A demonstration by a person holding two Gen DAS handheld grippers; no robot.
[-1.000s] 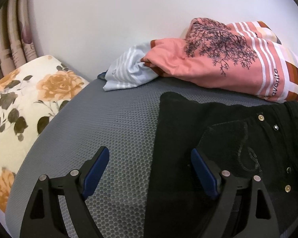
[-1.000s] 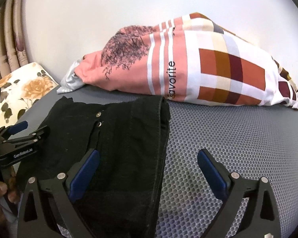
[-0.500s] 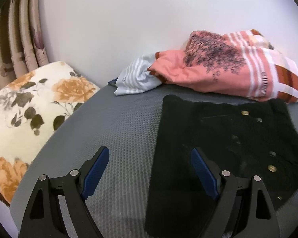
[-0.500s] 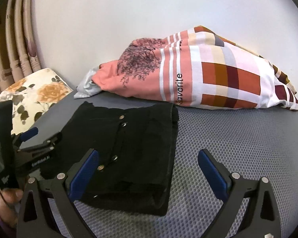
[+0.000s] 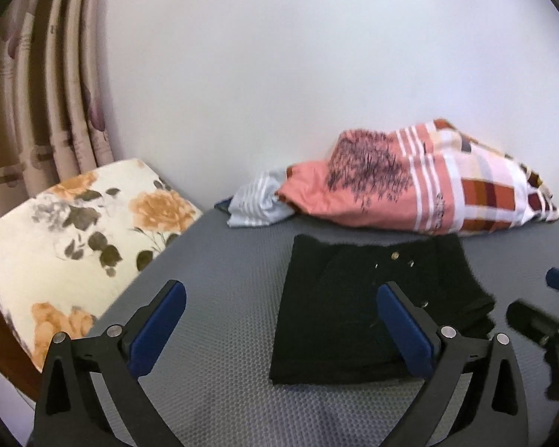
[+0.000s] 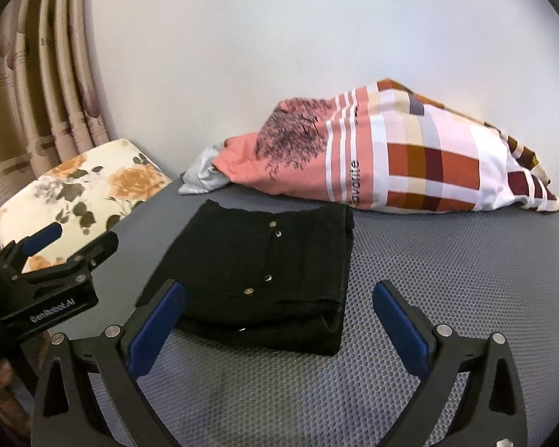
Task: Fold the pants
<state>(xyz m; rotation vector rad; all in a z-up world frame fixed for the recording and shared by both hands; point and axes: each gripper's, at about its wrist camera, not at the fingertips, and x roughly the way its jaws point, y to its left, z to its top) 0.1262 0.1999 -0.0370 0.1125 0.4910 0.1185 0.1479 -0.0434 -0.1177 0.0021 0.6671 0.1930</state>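
Note:
The black pants point(image 5: 357, 298) lie folded into a compact rectangle on the grey mesh surface point(image 5: 223, 279), with metal buttons on top. They also show in the right wrist view point(image 6: 264, 260). My left gripper point(image 5: 279, 320) is open and empty, held back from the pants' near left edge. My right gripper point(image 6: 275, 320) is open and empty, just in front of the pants' near edge. The left gripper shows at the left of the right wrist view point(image 6: 52, 260); the right gripper shows at the right edge of the left wrist view point(image 5: 548, 316).
A pink and plaid pillow point(image 6: 391, 160) lies against the white wall behind the pants, with a striped cloth point(image 5: 257, 201) beside it. A floral cushion point(image 5: 67, 223) sits at the left edge. Curtains point(image 5: 37, 93) hang at far left.
Both grippers have pulled back and up from the pants, which now lie further off and folded flat. Each gripper has come into the other's view.

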